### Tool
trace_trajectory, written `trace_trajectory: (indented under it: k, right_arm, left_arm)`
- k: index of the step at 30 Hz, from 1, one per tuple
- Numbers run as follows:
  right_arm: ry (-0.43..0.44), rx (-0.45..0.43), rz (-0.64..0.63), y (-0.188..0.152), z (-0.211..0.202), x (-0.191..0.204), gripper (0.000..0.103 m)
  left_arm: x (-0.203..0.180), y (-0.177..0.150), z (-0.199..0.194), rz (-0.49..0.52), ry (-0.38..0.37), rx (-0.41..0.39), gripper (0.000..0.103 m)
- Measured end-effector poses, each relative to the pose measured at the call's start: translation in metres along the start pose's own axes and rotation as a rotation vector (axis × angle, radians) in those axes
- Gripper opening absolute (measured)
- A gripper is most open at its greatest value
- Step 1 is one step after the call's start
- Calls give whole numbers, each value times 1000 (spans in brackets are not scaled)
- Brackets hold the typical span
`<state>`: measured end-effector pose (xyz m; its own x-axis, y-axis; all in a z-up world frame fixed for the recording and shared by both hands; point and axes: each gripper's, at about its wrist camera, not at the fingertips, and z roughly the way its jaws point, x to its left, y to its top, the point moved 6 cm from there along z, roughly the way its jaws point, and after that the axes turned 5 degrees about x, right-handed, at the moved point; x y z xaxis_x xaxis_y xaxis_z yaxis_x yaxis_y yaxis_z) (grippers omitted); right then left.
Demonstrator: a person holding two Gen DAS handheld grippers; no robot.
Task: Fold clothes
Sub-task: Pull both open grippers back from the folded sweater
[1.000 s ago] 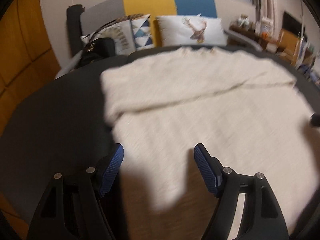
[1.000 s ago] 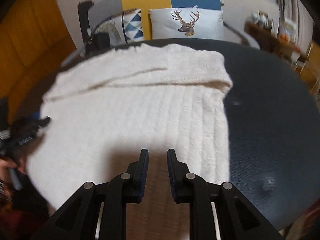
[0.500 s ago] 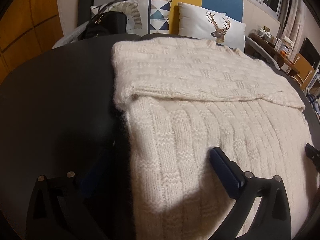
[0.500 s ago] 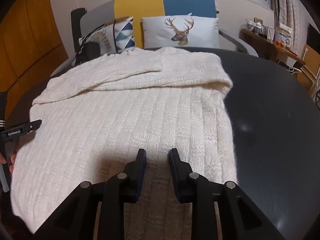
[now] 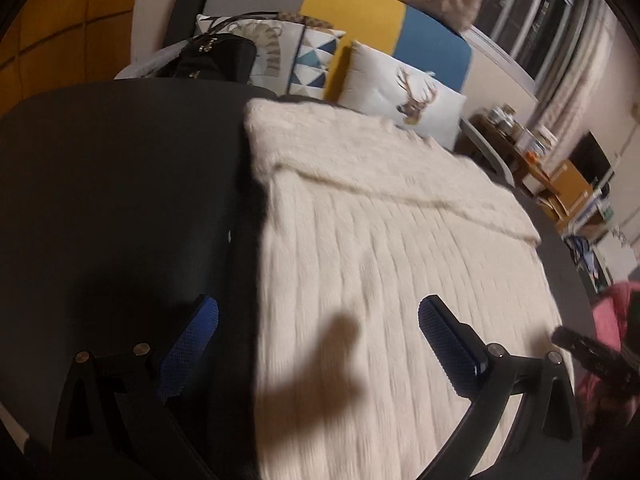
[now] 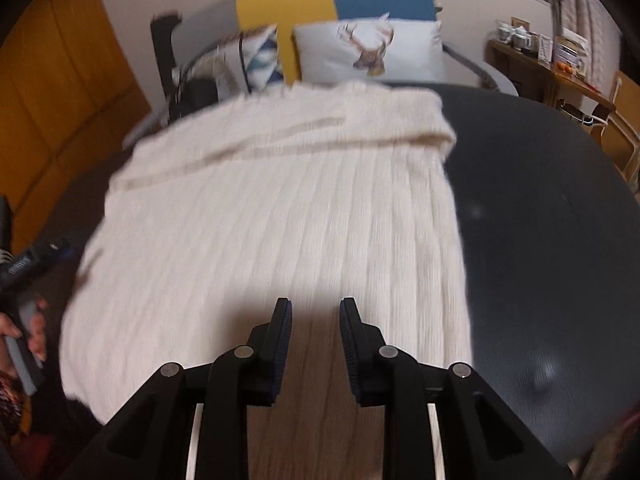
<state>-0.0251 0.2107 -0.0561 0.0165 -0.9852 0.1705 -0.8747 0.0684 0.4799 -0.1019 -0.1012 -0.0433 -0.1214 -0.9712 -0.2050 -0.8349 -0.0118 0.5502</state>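
Observation:
A cream knitted sweater [image 5: 392,264] lies flat on a round dark table [image 5: 120,184], its far part folded over in a band. In the left wrist view my left gripper [image 5: 318,322] is wide open above the sweater's near left edge, holding nothing. In the right wrist view the sweater [image 6: 280,216] fills the middle and my right gripper [image 6: 315,326] hovers over its near hem, jaws a narrow gap apart, empty. The left gripper [image 6: 32,258] shows at the far left edge of that view.
A sofa with a deer cushion [image 6: 370,50] and a triangle-patterned cushion [image 5: 314,62] stands behind the table. A black handbag [image 5: 218,56] sits at its left end. A shelf with jars [image 6: 532,46] is at the right. Bare table [image 6: 552,208] lies right of the sweater.
The left gripper has lifted and tilted, its left finger now clear of the sweater edge. The right gripper's jaws have parted slightly. The sweater has not moved.

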Motion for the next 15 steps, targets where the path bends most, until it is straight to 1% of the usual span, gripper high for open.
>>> trace_trajectory:
  k: [3,4,7,9,11,15]
  right_arm:
    - [-35,17,-29,-17,0,-1,24]
    - [-41,9,-33,-21,-2,-4,24]
    - [-56,-17,-41,-32,-7,-14,24]
    - [-44,-35,-20,-34,-9,-23,24]
    - [-32,-42,12,-35,-13,-29,24]
    - [20,-62,49,-38,-30,-28,24]
  left_arm:
    - [1,-20,10,89,109,41,102]
    - [5,-26,13,108,124,40,102]
    - [10,-33,7,144,104,6,102]
    - [14,-34,2,154,116,12,102]
    - [22,-34,-6,119,107,28,103]
    - [35,-48,-22,9,20,30,102]
